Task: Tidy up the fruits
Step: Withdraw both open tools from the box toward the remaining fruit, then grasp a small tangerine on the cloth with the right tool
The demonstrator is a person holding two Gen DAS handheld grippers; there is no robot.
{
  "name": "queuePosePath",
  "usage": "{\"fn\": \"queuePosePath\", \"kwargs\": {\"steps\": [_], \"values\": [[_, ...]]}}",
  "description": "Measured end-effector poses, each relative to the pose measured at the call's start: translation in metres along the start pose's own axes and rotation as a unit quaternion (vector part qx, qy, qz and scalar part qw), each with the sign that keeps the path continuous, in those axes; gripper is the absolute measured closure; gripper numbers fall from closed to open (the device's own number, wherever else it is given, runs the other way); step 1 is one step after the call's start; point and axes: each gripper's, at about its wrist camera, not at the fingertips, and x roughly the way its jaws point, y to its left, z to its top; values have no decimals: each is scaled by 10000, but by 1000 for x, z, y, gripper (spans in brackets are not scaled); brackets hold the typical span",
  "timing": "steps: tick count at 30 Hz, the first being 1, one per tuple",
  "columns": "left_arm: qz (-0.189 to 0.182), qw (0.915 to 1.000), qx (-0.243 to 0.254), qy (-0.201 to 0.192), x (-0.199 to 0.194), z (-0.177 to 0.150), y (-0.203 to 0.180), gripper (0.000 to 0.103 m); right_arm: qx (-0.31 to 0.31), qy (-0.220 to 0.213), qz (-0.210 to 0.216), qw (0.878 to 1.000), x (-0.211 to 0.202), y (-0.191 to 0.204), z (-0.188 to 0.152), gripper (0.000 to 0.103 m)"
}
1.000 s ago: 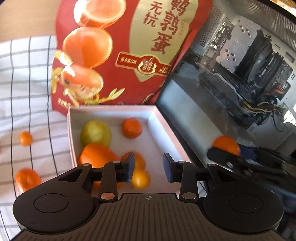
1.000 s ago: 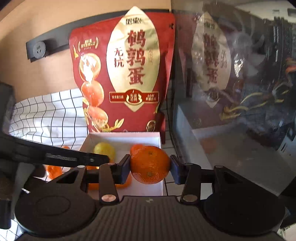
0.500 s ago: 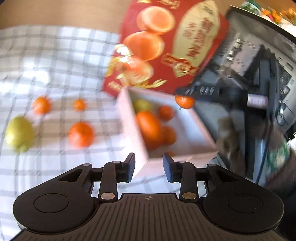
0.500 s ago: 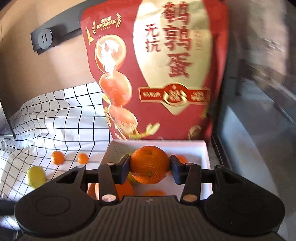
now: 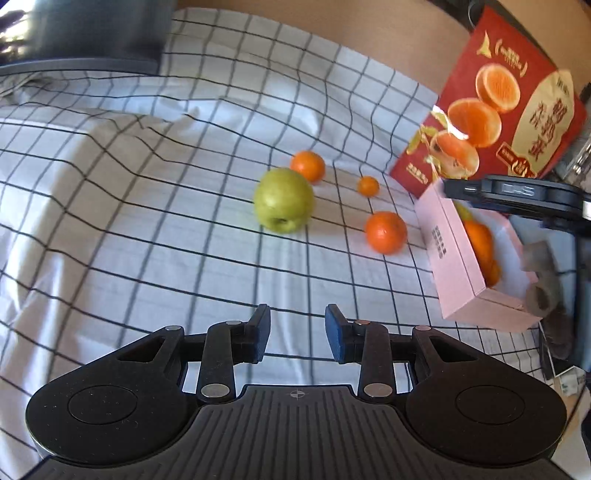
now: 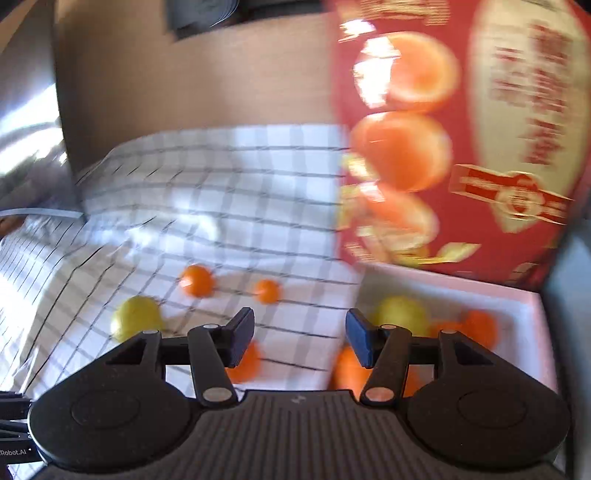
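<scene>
In the left wrist view a green apple lies on the checked cloth with three oranges around it: one behind it, a small one and one by the box. The pink box at the right holds several oranges. My left gripper hovers over bare cloth, its jaws slightly apart and empty. My right gripper is opening with nothing between its fingers, at the box's left edge; it also shows over the box.
A tall red snack bag stands behind the box. A dark object sits at the cloth's far left corner. The right wrist view is blurred; a yellow-green fruit and oranges show in the box.
My right gripper moved over the box and let go of the orange it held; its jaws widened. The left gripper swung left from the box to the loose fruit on the cloth.
</scene>
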Motion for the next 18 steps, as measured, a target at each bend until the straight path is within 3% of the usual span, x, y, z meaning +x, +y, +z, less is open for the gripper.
{"fn": "queuePosePath", "kwargs": {"steps": [5,9,13,18], "values": [[-118,9999,-23,-110,-21,-7,23,67,-140,362,571,9976,38,46,20,48],[-121,9997,-164,-116,-32,-15,43,67,201,815,775,9935,86,71,42,48],[-9,9992,-364,-135,-44,-23,66,67,142,812,52,9966,126,74,59,48],[60,9968,-765,-226,-50,-28,93,67,18,1255,-371,9914,156,51,61,49]]}}
